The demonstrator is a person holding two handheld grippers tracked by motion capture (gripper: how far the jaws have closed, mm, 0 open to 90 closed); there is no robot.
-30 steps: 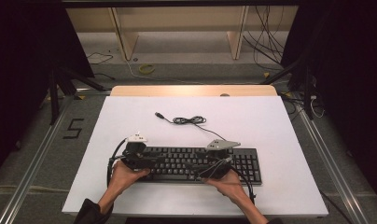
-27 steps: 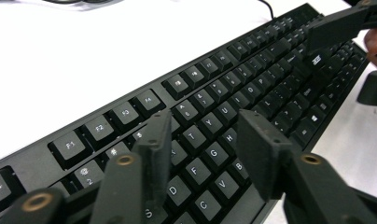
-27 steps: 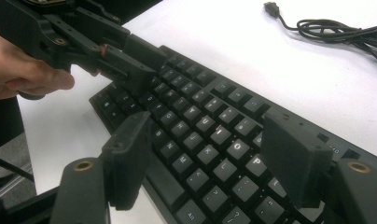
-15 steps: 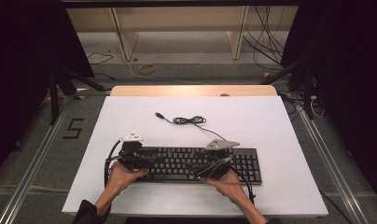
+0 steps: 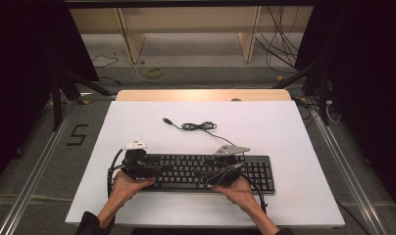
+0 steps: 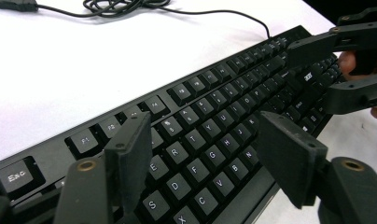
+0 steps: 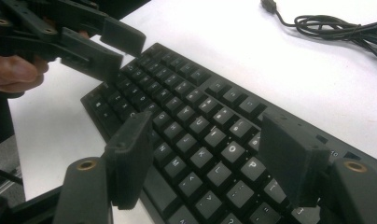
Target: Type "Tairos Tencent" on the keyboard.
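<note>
A black keyboard [image 5: 201, 171] lies near the front edge of the white table [image 5: 284, 127]. Its cord runs back to a loose coil [image 5: 198, 126] and a plug [image 5: 166, 120]. My left gripper [image 5: 154, 169] hangs over the keyboard's left end. In the left gripper view its jaws [image 6: 203, 135] stand wide above the letter keys; they have just been opening, with nothing pinched between them. My right gripper [image 5: 211, 174] hovers over the middle keys, open [image 7: 205, 130], its pads free of the keys. Each gripper view shows the other gripper farther off: the right gripper [image 6: 345, 65] and the left gripper [image 7: 84, 42].
The cord coil [image 7: 345, 25] lies on bare table behind the keyboard. A wooden strip [image 5: 201, 95] edges the table's back. On the floor beyond are a shelf frame, loose cables and a yellow ring [image 5: 154, 72]. A "5" mark [image 5: 78, 134] is on the floor at left.
My left gripper has edged a little to the left over the keyboard's left end. The right gripper and the keyboard stay where they were.
</note>
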